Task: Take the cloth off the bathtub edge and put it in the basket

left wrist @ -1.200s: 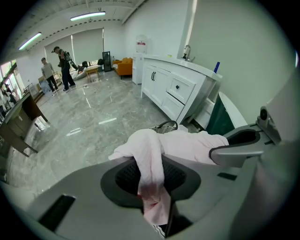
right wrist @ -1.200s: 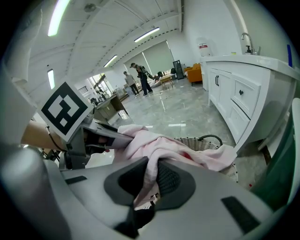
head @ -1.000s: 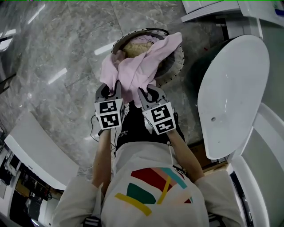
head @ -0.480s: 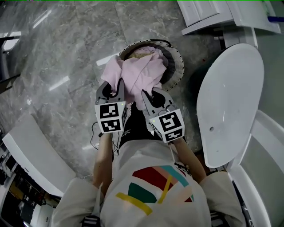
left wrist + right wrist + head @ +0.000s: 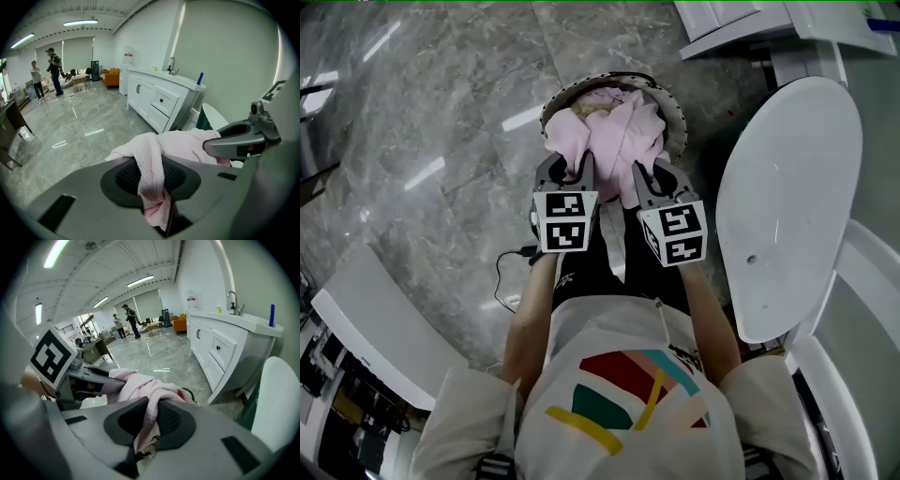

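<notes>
Shown by the head view alone: the whole basket (image 5: 678, 120) on the grey floor (image 5: 441, 112), the cloth (image 5: 617, 141) heaped over its mouth, and a beige lump (image 5: 586, 110) showing at the far-left rim. Also there only: both marker cubes, side by side above the person's legs.

Shown by the gripper views alone: a white cabinet (image 5: 159, 101) along the wall, a tap (image 5: 232, 300) on its top, and people (image 5: 50, 70) far down the room. Also there, up close, the grip itself.

Hard to make out: the basket in both gripper views, hidden behind cloth and jaws, apart from a dark loop (image 5: 190, 393) just past the cloth, perhaps part of it. Cut off at the head view's right edge: a white oval fixture (image 5: 787, 197).

Left gripper (image 5: 572, 167): jaws nearly together, pinching a fold of cloth that hangs down between the pads. Right gripper (image 5: 649, 173): jaws pressed close on another fold, a bit of it trailing below.

Both at the basket's near rim, slightly apart. Cloth running from the two jaws forward across the basket, bunched between them, its bulk over and partly inside the basket.
</notes>
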